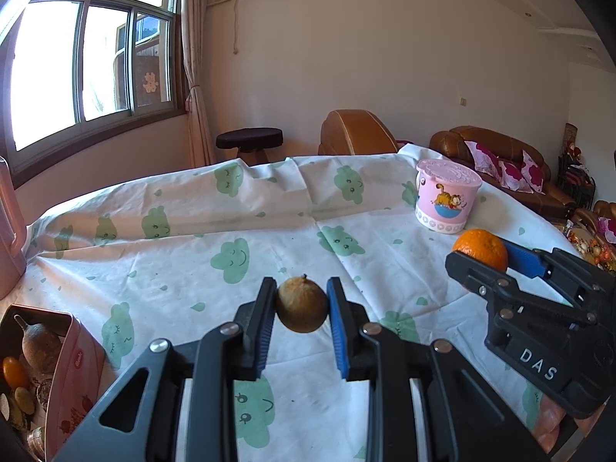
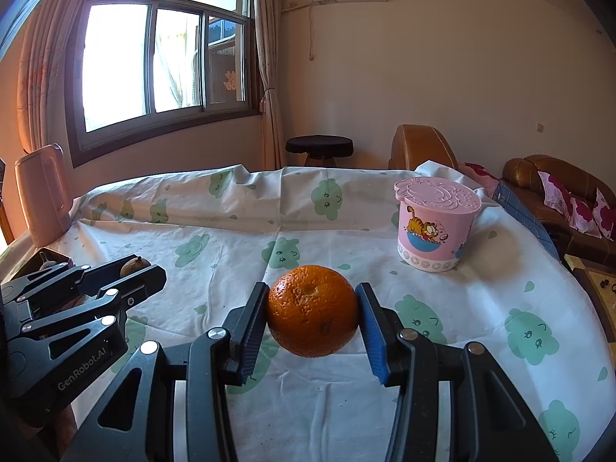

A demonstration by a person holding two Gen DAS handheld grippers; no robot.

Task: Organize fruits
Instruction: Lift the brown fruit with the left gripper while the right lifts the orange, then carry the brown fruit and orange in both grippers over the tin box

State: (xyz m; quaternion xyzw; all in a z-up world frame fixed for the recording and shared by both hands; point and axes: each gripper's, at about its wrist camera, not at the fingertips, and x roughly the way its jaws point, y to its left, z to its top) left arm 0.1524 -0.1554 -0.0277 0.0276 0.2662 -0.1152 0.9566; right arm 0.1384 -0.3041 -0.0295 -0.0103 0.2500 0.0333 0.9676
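Note:
My left gripper [image 1: 302,300] is shut on a small brown round fruit [image 1: 301,305] and holds it above the cloth-covered table [image 1: 192,261]. My right gripper [image 2: 312,310] is shut on an orange [image 2: 312,310] and holds it above the table. In the left wrist view the right gripper [image 1: 485,258] with the orange [image 1: 480,249] is at the right. In the right wrist view the left gripper [image 2: 134,269] with the brown fruit [image 2: 133,265] is at the left. A pink tin box [image 1: 73,365] with several fruits inside sits at the lower left of the left wrist view.
A pink lidded cartoon cup [image 2: 437,225] stands at the far right of the table. A pink jug [image 2: 42,192] stands at the far left edge. Beyond the table are a dark stool [image 2: 319,146] and brown sofas [image 2: 558,192].

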